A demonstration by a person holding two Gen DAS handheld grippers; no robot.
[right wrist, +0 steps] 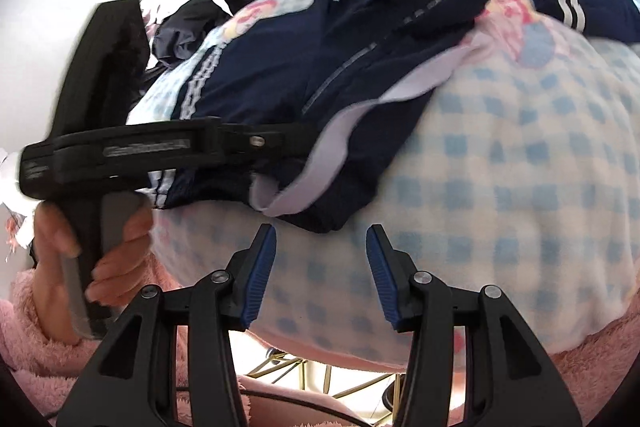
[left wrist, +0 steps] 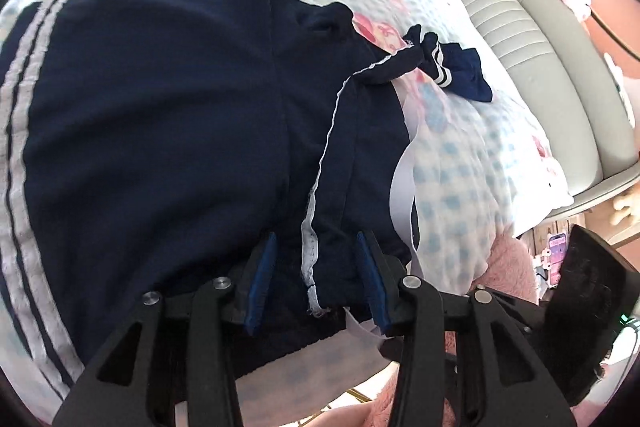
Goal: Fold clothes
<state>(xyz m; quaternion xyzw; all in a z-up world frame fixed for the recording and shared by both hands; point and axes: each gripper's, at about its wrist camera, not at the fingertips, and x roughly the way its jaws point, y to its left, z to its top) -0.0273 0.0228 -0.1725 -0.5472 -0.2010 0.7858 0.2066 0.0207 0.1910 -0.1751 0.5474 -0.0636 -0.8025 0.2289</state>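
Nearby, a striped navy bow [left wrist: 460, 67] lies beside the navy garment [left wrist: 180, 115].

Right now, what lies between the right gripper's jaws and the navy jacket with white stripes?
Only bare blue-and-white checked blanket, seen in the right wrist view. The right gripper has open jaws just short of the navy jacket's near hem.

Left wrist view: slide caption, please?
Open left hand-held gripper straddles the navy garment's hem on the checked blanket.

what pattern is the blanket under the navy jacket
Light blue and white checks with pink cartoon prints on the blanket; clearest in the right wrist view.
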